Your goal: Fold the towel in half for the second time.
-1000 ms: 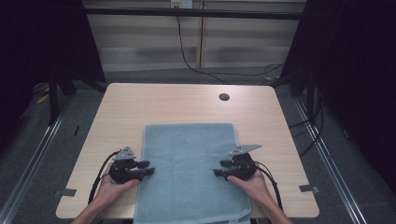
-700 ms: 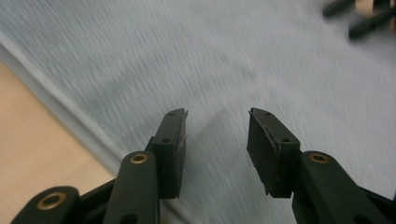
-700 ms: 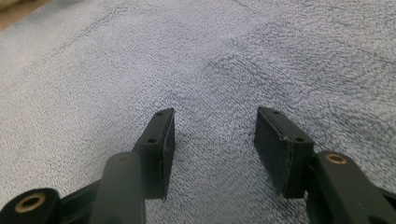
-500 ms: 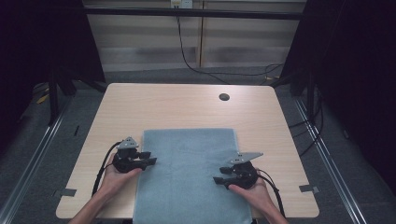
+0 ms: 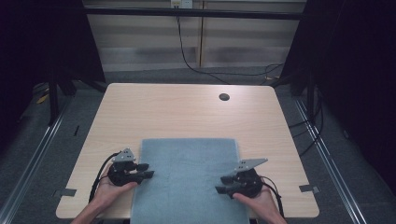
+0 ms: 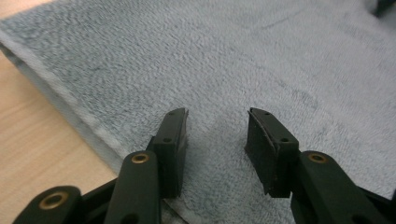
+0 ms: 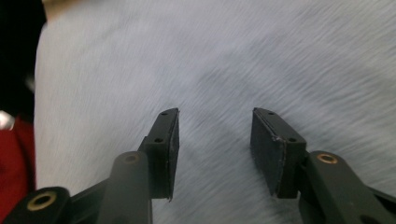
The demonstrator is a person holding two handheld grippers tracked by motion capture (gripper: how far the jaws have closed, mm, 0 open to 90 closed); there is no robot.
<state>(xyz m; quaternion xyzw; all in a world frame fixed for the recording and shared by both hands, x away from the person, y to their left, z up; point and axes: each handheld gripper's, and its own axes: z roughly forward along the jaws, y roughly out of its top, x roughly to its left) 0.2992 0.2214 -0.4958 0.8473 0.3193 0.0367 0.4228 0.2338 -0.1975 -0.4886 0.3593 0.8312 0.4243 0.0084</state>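
Pale wooden table w/ rounded corners [image 5: 187, 116] carries one thing of note: a grey-blue terry towel, rectangular [image 5: 189, 182], lying flat on the near half, its near end hanging over the table edge at 6 o'clock. Far edge lies straight across mid-table; the small dark round hole in the tabletop [image 5: 224, 97] sits well apart at approx. 1 o'clock from it.

Handling, as a judgement: soft, limp, light, not fragile; won't slide out of rubber pads but will sag and drape as soon as it lifts, so it needs two holds at once. Pile looks thick, and the hemmed side edge [image 6: 60, 88] is prob. the firmest bite, a pinch taking hem plus one layer.

Left gripper [image 5: 144, 171] sits at the towel's 9 o'clock edge, jaws apart over the cloth just inside the hem, nothing pinched. Right gripper [image 5: 225, 184] sits at approx. 4 o'clock, inside the right edge; its jaws have just been closing somewhat, yet stand apart w/ only cloth surface beneath, no fold betw. them.
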